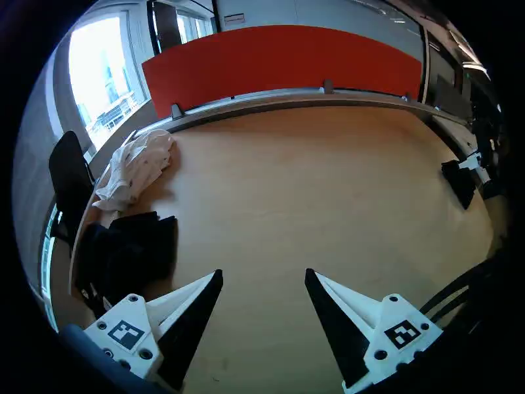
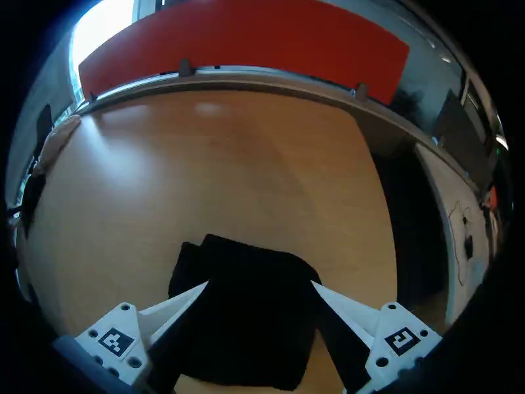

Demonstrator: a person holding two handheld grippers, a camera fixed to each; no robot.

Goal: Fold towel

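Note:
A black towel, folded into a rough rectangle, lies flat on the wooden table. My right gripper hovers over its near part with both fingers spread wide; the towel lies between and under them, and the fingers do not press on it. My left gripper stands open above bare wood with nothing between its fingers. To its left sits a dark heap of black cloth.
A crumpled white cloth lies at the table's far left corner, also seen as the white cloth. An orange divider runs along the far edge. A black chair stands beyond the left edge. A black-and-white object sits at the right edge.

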